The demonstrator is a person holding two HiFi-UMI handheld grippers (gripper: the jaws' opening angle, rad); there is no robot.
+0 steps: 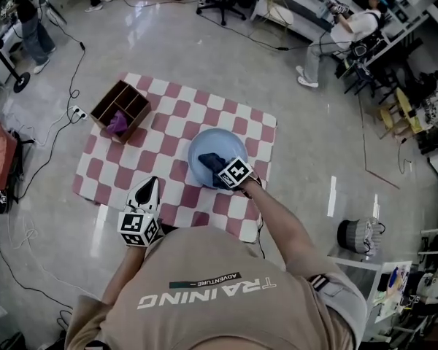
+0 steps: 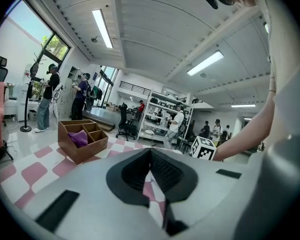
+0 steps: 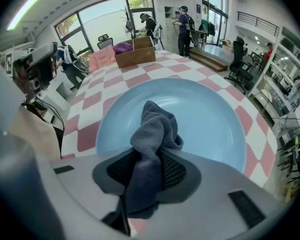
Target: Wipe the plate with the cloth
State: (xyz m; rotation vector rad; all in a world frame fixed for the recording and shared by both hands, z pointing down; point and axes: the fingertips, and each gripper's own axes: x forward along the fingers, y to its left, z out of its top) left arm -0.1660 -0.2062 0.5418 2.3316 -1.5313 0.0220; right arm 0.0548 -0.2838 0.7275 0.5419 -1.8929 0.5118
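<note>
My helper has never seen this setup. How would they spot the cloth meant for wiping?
On the pink-and-white checkered mat on the floor, find the round light-blue plate. The cloth is the dark grey-blue bundle over it, pinched in the right hand-held gripper, unlike the purple fabric lying in the wooden box.

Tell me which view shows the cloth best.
The right gripper view: the cloth sits large in the right claw over the plate. The head view shows it small; the left gripper view, not at all.
</note>
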